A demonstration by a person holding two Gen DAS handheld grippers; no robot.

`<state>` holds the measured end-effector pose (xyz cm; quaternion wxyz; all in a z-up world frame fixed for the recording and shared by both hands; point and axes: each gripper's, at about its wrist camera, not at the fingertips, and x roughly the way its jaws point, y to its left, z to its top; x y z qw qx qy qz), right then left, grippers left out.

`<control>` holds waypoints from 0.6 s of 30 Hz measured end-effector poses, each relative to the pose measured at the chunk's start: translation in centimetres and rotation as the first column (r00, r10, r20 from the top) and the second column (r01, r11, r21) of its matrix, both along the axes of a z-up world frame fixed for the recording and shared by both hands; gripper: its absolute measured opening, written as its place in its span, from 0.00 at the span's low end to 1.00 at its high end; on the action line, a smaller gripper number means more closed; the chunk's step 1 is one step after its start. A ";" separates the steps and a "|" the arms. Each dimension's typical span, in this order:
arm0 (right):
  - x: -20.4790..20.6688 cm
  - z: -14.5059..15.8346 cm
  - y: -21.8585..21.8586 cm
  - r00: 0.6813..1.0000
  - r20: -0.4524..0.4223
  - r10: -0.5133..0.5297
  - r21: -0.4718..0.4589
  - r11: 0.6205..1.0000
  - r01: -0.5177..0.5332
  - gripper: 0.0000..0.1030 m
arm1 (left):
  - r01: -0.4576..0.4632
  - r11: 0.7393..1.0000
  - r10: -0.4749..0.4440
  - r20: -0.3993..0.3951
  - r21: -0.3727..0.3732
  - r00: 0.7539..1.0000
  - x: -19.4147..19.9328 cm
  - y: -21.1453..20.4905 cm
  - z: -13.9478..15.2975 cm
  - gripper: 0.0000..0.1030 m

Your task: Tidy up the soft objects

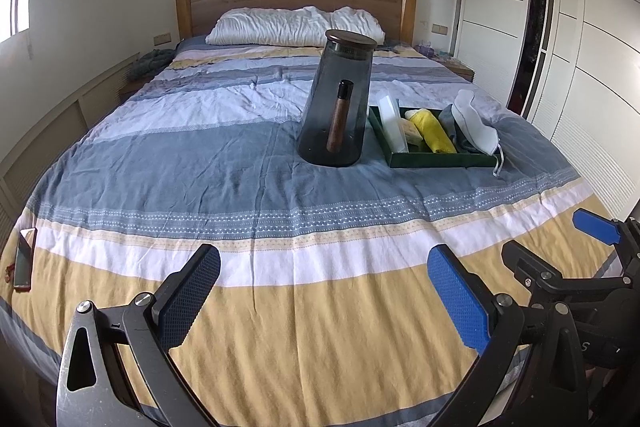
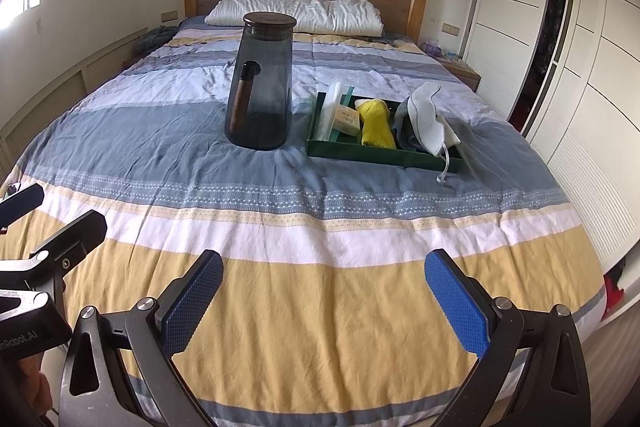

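A dark green tray (image 1: 436, 160) (image 2: 360, 151) lies on the striped bedspread (image 1: 280, 227) (image 2: 320, 227). In it lie a clear plastic bag (image 1: 394, 125) (image 2: 330, 115), a beige sponge (image 1: 412, 133) (image 2: 347, 119), a yellow cloth (image 1: 434, 131) (image 2: 376, 125), a grey cloth (image 1: 450, 125) (image 2: 404, 131) and a white face mask (image 1: 476, 127) (image 2: 430, 123) that hangs over the tray's right edge. My left gripper (image 1: 324, 295) (image 2: 52, 215) and my right gripper (image 2: 324, 299) (image 1: 548, 239) are open and empty, side by side above the foot of the bed.
A tall smoked-glass jug (image 1: 340, 99) (image 2: 262, 83) with a wooden handle stands left of the tray. White pillows (image 1: 292, 27) (image 2: 296, 13) lie at the wooden headboard. A phone (image 1: 25, 259) lies at the bed's left edge. Wardrobe doors (image 1: 580, 47) (image 2: 580, 67) run along the right.
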<state>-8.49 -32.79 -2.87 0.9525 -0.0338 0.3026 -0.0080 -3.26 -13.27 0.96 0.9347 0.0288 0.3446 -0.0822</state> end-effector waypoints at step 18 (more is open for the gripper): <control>0.2 0.5 -0.1 1.000 0.001 0.011 -0.016 1.000 -0.011 1.00 | -0.009 1.000 0.009 0.010 -0.002 1.000 0.0 0.2 0.1 0.99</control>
